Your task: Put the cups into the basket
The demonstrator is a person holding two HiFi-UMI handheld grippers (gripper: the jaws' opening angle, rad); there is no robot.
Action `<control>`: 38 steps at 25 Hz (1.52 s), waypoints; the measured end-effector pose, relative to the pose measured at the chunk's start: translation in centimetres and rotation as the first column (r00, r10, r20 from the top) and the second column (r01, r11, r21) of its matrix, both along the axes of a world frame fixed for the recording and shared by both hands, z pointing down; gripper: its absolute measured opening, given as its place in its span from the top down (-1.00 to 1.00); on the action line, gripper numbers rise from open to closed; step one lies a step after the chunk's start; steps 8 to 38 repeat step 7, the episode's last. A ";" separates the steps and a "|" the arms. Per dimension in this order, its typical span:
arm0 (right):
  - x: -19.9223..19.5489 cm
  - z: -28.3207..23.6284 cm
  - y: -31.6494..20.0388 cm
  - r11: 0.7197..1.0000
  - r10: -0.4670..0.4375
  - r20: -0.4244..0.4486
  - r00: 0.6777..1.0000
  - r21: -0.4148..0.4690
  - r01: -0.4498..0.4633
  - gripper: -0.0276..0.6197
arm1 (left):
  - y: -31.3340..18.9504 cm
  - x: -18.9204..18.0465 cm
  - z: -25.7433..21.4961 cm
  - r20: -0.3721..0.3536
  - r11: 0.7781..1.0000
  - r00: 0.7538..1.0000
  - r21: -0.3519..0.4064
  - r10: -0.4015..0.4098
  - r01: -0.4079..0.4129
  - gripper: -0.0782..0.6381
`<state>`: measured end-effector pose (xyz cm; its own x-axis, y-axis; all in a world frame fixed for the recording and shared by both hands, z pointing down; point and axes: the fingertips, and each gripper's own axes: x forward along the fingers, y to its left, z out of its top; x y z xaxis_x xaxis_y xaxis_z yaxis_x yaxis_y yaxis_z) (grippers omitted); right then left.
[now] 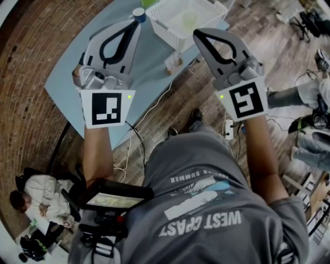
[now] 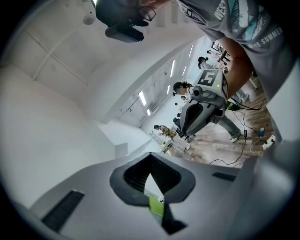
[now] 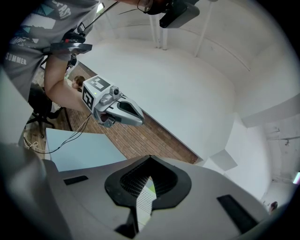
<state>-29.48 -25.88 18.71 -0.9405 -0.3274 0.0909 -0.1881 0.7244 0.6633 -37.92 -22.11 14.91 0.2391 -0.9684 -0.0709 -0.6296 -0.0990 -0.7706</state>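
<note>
On the light blue table point(image 1: 72, 85) stands a white mesh basket point(image 1: 167, 28) with a pale green cup point(image 1: 190, 20) inside. A blue cup point(image 1: 138, 14) sits just left of it. My left gripper point(image 1: 136, 22) hovers with its tip right by the blue cup, jaws together and holding nothing. Over the table's near edge my right gripper point(image 1: 198, 34) hangs just below the basket, its jaws also meeting at the tip. In the left gripper view the right gripper point(image 2: 201, 110) shows; in the right gripper view the left gripper point(image 3: 117, 108) shows.
A small beige object point(image 1: 172, 63) stands near the table's edge under the basket. Cables point(image 1: 149, 111) and a power strip point(image 1: 228, 129) lie on the wooden floor. A seated person point(image 1: 38, 193) is at lower left, and other people's legs point(image 1: 304, 95) at right.
</note>
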 end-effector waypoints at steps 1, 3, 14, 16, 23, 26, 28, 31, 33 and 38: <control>-0.1 0.1 0.0 1.000 -0.001 0.002 1.000 -0.001 0.001 0.88 | 0.0 0.0 0.1 -0.001 1.000 1.000 -0.002 0.000 0.000 0.78; -0.2 0.2 0.0 1.000 -0.004 0.004 1.000 -0.002 0.004 0.88 | -0.1 -0.1 0.3 0.000 1.000 1.000 -0.007 0.000 0.000 0.78; -0.3 0.5 -0.3 1.000 -0.006 0.001 1.000 0.000 0.006 0.88 | -0.5 0.1 0.9 0.001 1.000 1.000 -0.013 0.004 -0.004 0.78; -0.3 0.5 -0.3 1.000 -0.006 0.001 1.000 0.000 0.006 0.88 | -0.5 0.1 0.9 0.001 1.000 1.000 -0.013 0.004 -0.004 0.78; -0.3 0.5 -0.3 1.000 -0.006 0.001 1.000 0.000 0.006 0.88 | -0.5 0.1 0.9 0.001 1.000 1.000 -0.013 0.004 -0.004 0.78; -0.3 0.5 -0.3 1.000 -0.006 0.001 1.000 0.000 0.006 0.88 | -0.5 0.1 0.9 0.001 1.000 1.000 -0.013 0.004 -0.004 0.78; -0.3 0.5 -0.3 1.000 -0.006 0.001 1.000 0.000 0.006 0.88 | -0.5 0.1 0.9 0.001 1.000 1.000 -0.013 0.004 -0.004 0.78; -0.3 0.5 -0.3 1.000 -0.006 0.001 1.000 0.000 0.006 0.88 | -0.5 0.1 0.9 0.001 1.000 1.000 -0.013 0.004 -0.004 0.78; -0.3 0.5 -0.3 1.000 -0.006 0.001 1.000 0.000 0.006 0.88 | -0.5 0.1 0.9 0.001 1.000 1.000 -0.013 0.004 -0.004 0.78; -0.3 0.5 -0.3 1.000 -0.006 0.001 1.000 0.000 0.006 0.88 | -0.5 0.1 0.9 0.001 1.000 1.000 -0.013 0.004 -0.004 0.78</control>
